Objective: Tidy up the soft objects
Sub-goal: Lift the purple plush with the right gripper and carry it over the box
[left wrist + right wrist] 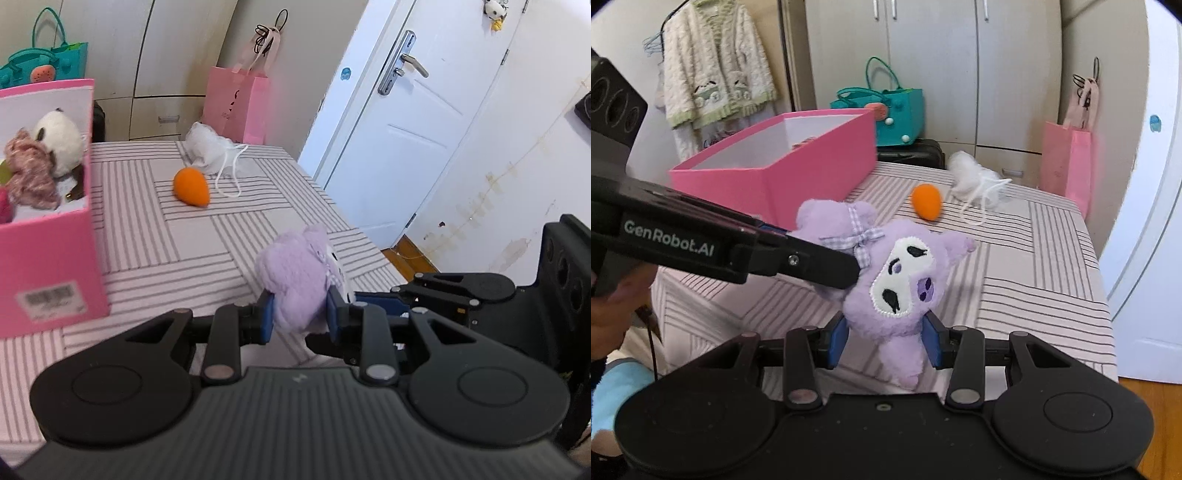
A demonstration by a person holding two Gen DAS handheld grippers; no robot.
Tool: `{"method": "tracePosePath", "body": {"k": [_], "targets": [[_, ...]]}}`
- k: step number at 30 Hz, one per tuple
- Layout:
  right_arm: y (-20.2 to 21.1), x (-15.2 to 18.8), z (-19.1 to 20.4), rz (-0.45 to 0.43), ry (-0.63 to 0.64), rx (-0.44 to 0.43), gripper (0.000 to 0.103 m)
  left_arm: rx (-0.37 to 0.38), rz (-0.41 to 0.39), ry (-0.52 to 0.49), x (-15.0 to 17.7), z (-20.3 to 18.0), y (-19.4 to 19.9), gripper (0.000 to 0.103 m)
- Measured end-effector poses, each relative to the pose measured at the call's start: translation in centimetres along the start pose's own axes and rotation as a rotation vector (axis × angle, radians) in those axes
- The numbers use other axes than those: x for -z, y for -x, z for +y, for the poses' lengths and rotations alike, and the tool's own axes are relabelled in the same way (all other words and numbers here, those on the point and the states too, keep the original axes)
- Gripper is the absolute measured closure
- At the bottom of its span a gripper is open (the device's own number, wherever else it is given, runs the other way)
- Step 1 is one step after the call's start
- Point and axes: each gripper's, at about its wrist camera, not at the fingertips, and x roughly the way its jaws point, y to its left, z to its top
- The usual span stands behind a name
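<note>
A purple plush toy (pixel 295 280) with a white face and a checked bow is held above the striped table. My left gripper (pixel 301 314) is shut on its body. In the right wrist view the same plush toy (pixel 897 280) sits between the blue pads of my right gripper (pixel 886 341), which is shut on its lower part. The left gripper (pixel 827 266) reaches in from the left onto the toy. An orange plush carrot (pixel 192 186) and a white fluffy pouch (pixel 208 149) lie farther back. A pink box (pixel 48 258) holds a panda plush (pixel 59 142) and other soft toys.
The table (pixel 184 240) has a pink striped cloth; its right edge drops toward a white door (pixel 413 122). A pink paper bag (pixel 238 105) and a teal bag (pixel 894 110) stand behind the table. A dark suitcase (pixel 912 153) is behind the box.
</note>
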Motion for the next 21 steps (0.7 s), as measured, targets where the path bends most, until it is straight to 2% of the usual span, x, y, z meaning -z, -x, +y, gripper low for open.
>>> {"method": "tracePosePath", "body": {"k": [7, 13, 21], "targets": [[1.0, -1.0, 3.1, 0.012, 0.07, -0.045, 0.055, -0.021, -0.01, 0.017, 0.9, 0.9, 3.8, 0.076], [1.7, -2.2, 4.9, -0.006, 0.108, -0.136, 0.055, -0.069, -0.036, 0.006, 1.0, 1.5, 7.5, 0.076], [2.2, -5.0, 7.2, -0.059, 0.187, -0.196, 0.055, -0.124, -0.121, -0.004, 0.1, 2.2, 11.5, 0.076]]}}
